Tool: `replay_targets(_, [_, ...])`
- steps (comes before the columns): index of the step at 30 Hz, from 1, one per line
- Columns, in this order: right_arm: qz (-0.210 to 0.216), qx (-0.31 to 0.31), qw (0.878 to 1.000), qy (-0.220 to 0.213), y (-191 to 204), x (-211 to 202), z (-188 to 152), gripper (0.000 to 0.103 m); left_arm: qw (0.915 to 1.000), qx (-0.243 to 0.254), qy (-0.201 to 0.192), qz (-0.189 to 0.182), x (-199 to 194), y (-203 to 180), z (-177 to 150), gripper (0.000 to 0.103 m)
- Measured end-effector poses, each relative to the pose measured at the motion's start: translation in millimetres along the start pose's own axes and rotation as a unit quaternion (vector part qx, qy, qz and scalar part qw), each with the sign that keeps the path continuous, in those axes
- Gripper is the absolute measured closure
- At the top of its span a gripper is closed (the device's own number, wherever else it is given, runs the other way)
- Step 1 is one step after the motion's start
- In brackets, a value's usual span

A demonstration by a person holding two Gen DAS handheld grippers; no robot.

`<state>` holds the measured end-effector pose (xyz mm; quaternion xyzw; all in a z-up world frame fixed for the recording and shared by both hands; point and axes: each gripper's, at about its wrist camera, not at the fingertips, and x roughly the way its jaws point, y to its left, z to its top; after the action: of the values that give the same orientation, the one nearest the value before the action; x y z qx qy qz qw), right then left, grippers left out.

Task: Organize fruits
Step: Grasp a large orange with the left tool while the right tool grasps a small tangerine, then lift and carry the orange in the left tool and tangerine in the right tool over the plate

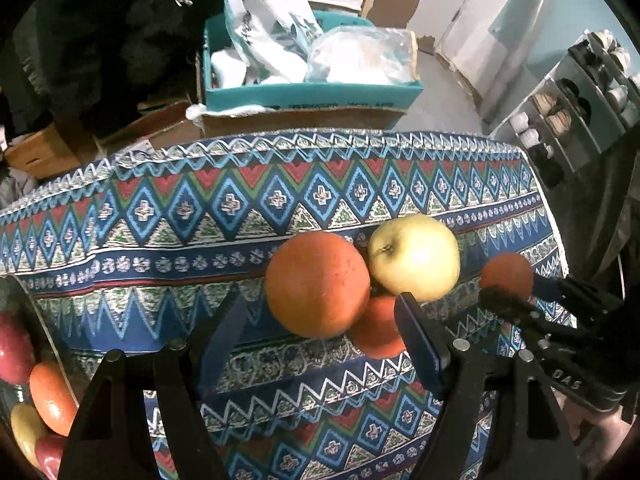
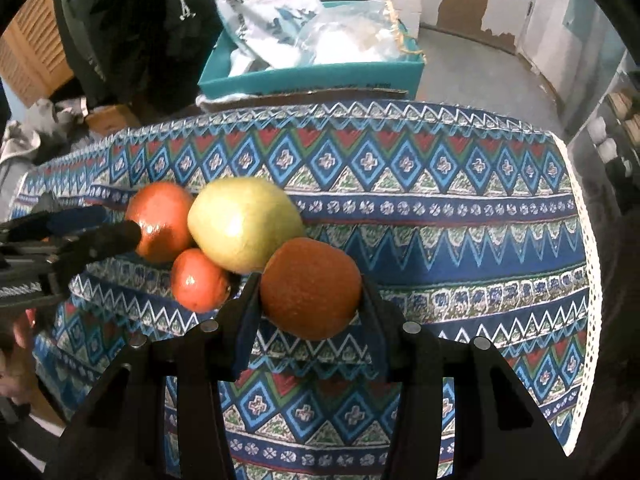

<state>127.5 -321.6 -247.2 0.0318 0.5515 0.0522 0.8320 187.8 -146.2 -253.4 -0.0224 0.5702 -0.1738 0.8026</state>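
Right gripper (image 2: 310, 300): jaws closed on orange (image 2: 310, 288), pads pressing both its sides; fruit held just right of fruit cluster.

Left gripper (image 1: 320, 320): jaws part-open, holding nothing; large orange (image 1: 318, 284) sits just beyond its tips, right pad in front of small orange (image 1: 378, 332).

Cluster on patterned cloth (image 1: 160, 240) over desk: large orange, yellow-green apple (image 1: 414, 258) touching it on right, small orange near side, tucked under both.

Far side: teal box (image 1: 312, 94) with bags. Near left edge: container of more fruit (image 1: 48, 396), partly seen.
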Motion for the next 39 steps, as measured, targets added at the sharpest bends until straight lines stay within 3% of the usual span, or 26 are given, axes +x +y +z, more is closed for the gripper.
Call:
replay_targets(11, [0.013, 0.022, 1.000, 0.008, -11.7, 8.3, 1.0, 0.057, 0.9994, 0.023, 0.021, 0.015, 29.5, -7.2, -0.5, 0.025])
replay_targets(20, [0.018, 0.026, 0.999, 0.005, -13.1, 9.1, 2.0, 0.057, 0.9999, -0.002, 0.015, -0.005, 38.7, 6.8, 1.3, 0.025])
replay_targets(23, [0.020, 0.030, 0.999, 0.007, -14.5, 10.3, 1.4, 0.057, 0.9996, -0.007, 0.015, -0.021, 40.9, 8.0, 0.8, 0.033])
replay_targets(39, [0.029, 0.024, 0.999, -0.014, -6.2, -3.6, 8.7, 0.057, 1.0000, -0.003, 0.000, -0.008, 22.7, 4.6, -11.7, 0.036])
